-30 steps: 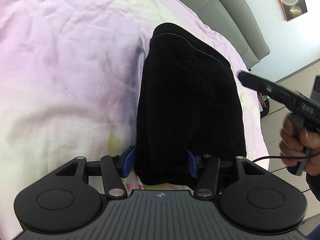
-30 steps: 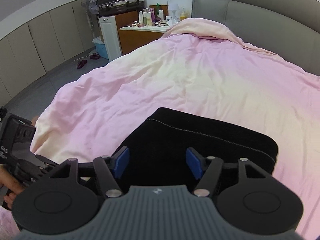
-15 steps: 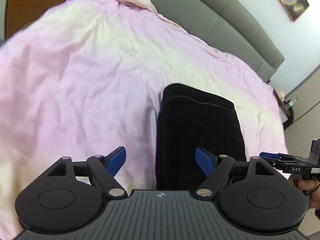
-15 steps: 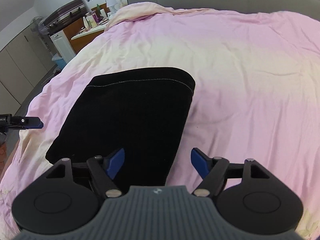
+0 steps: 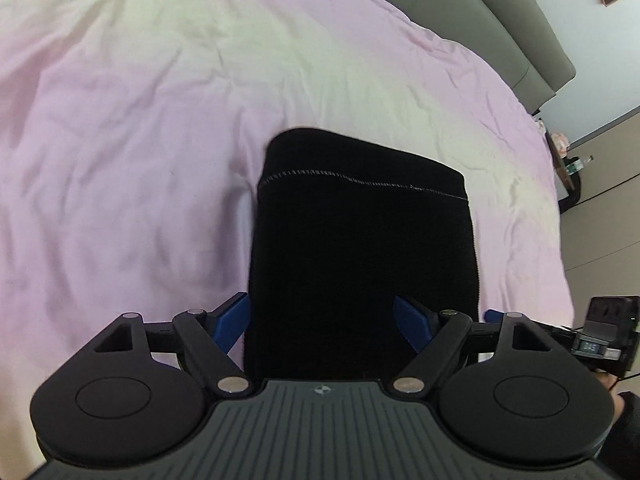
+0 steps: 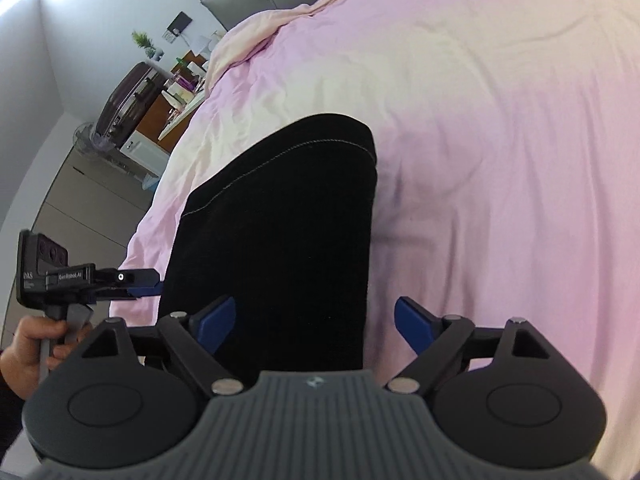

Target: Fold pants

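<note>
With both pairs of jaws spread wide and nothing pressed between the blue pads, the left gripper [image 5: 322,318] and the right gripper [image 6: 314,320] hang released just above the near end of the folded black pants [image 5: 360,248]; each pair of jaws has just been opening, and the cloth shows in the gap below the pads without being pinched. Taking the pants as landmark, the garment lies as a compact rectangle on the pink duvet [image 5: 140,120], its long axis running away from both cameras toward the grey headboard [image 5: 492,12], with a stitched seam crossing the far end. In the left wrist view the left gripper stands over the near short edge, its left pad just off the garment's left border and its right pad over the cloth; the right gripper shows low at the right border of that view. In the right wrist view the right gripper straddles the garment's right long edge, its left pad over cloth and its right pad over bare duvet, while the left gripper [image 6: 152,282], held by a hand [image 6: 28,342], reaches the garment's left side. Both hands appear about equally near the near end. By judgement the fold looks complete or nearly so; any further fold would carry this near edge along the long axis toward the seam.
</note>
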A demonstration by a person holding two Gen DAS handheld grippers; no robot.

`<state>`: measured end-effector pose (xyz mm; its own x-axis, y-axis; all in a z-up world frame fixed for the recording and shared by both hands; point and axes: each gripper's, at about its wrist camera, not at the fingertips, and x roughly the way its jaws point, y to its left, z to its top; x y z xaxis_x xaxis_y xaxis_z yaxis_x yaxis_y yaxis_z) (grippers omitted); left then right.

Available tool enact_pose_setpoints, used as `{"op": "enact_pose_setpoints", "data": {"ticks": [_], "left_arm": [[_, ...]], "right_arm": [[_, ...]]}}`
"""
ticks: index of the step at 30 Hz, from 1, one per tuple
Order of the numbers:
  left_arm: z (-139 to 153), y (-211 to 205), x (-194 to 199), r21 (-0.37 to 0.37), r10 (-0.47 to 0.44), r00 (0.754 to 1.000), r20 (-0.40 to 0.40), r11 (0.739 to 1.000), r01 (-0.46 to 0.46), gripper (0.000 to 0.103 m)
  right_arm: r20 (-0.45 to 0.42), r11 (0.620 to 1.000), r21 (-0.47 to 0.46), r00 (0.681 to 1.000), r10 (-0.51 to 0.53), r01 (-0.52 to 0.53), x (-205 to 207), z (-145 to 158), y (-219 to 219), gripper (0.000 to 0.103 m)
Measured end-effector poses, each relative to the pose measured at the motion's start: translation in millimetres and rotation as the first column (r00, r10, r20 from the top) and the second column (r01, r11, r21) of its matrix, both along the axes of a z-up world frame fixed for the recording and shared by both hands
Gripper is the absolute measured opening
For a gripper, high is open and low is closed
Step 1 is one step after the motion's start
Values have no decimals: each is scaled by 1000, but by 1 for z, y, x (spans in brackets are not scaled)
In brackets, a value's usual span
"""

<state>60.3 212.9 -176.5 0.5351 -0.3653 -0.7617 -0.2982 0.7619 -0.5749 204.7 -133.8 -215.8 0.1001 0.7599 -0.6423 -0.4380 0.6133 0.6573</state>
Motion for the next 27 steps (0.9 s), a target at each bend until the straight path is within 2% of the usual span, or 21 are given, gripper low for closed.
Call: {"op": "enact_pose_setpoints", "data": {"ticks": [4,7,9,11,18,21,27], "left_arm": [[-23,-4,-3,-7,8,1000,4,1000,-8,95],[-39,3,-7,-93,49,999,8,994,-48,99],[-49,7,-6,-136,47,999,-2,990,-47,103],[-56,8,-3,-164,34,999,-18,986,-36,103],[-77,7,3,-230,7,1000,0,973,-7,103],[-81,11,5,-248,-14,1000,9,969,15,103],[-80,10,7,-211,-62,998,26,975,66,103]], "right_arm": [[-96,999,25,995,-28,31,9,-27,-3,83],[-120,999,46,993,-15,20,11,-37,0,84],[-133,997,76,991,6,4,13,-44,3,89],[-140,995,100,990,18,-4,15,-49,7,91],[-186,988,153,982,37,-9,26,-70,22,91],[-204,984,177,977,65,-28,27,-77,30,91],[-215,976,206,969,118,-73,27,-90,53,96]]}}
